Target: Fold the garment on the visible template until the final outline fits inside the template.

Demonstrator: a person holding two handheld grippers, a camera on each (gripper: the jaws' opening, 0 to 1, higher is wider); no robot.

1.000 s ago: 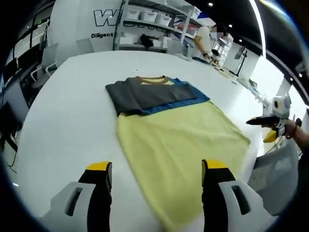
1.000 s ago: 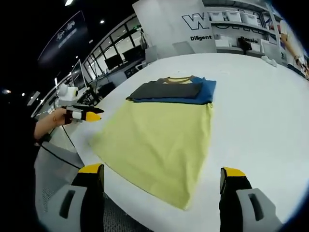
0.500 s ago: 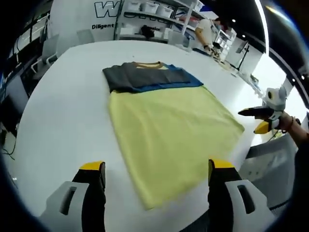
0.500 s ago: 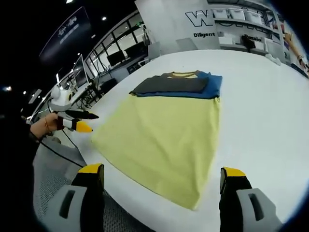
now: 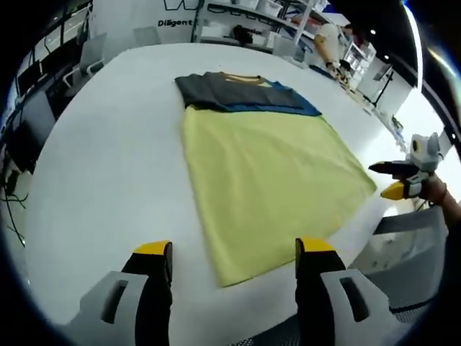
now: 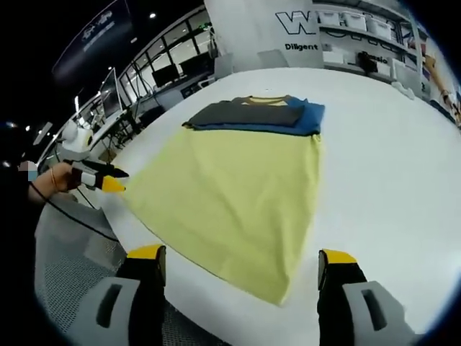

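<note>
"Diligent" on white wall [image 6: 248, 29]

Left gripper view is looking down past its spread fingertips [image 5: 153, 250] at the garment [image 5: 266, 173], near hem lying between them. Right gripper view is facing the same garment [image 6: 238, 191] from the opposite corner, equally near. Both are sharing the white table [image 5: 108, 151].

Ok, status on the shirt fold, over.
Left gripper open, empty. Right gripper open, empty. Yellow shirt flat on white table, sleeves already folded in, bottom hem unfolded. Nothing in the way.
</note>
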